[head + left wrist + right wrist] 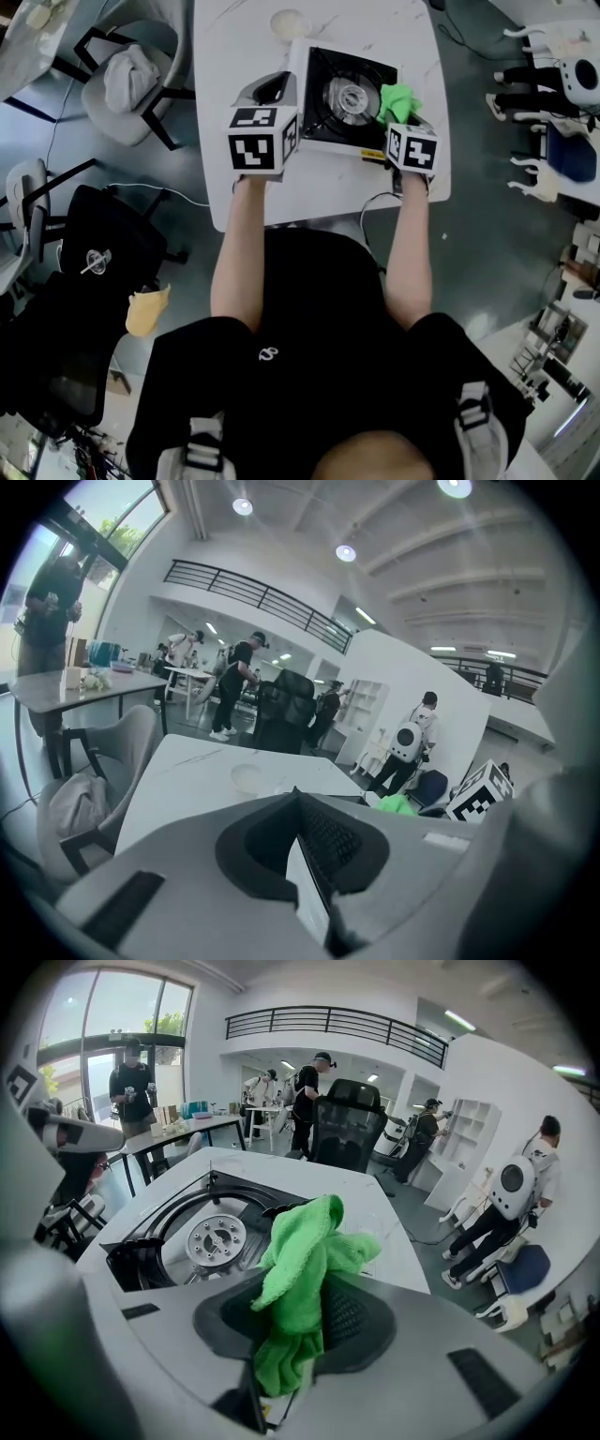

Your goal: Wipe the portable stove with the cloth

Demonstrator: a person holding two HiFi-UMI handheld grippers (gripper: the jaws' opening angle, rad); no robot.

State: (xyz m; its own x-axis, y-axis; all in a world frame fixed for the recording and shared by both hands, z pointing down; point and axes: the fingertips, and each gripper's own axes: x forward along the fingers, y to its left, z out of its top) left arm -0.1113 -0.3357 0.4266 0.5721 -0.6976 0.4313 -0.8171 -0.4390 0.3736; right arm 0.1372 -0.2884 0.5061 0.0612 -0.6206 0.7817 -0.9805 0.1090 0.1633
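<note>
The portable stove point(330, 120) sits on the near half of a white marble table point(239, 47). Its body is white, with a black recessed top and a round silver burner point(216, 1239) in the middle. A black pan-support ring curves around the burner.

The left gripper point(298, 808) is at the stove's left edge. Its jaws are drawn narrow, pinching the thin white side wall of the stove.

The right gripper point(295, 1321) is at the stove's near right corner, with its jaws clamped on a bright green cloth point(305, 1251). The cloth is fleecy and bunched, and a crumpled fold stands up out of the jaws just right of the burner. A small pale round dish point(289, 22) lies on the table beyond the stove.
</note>
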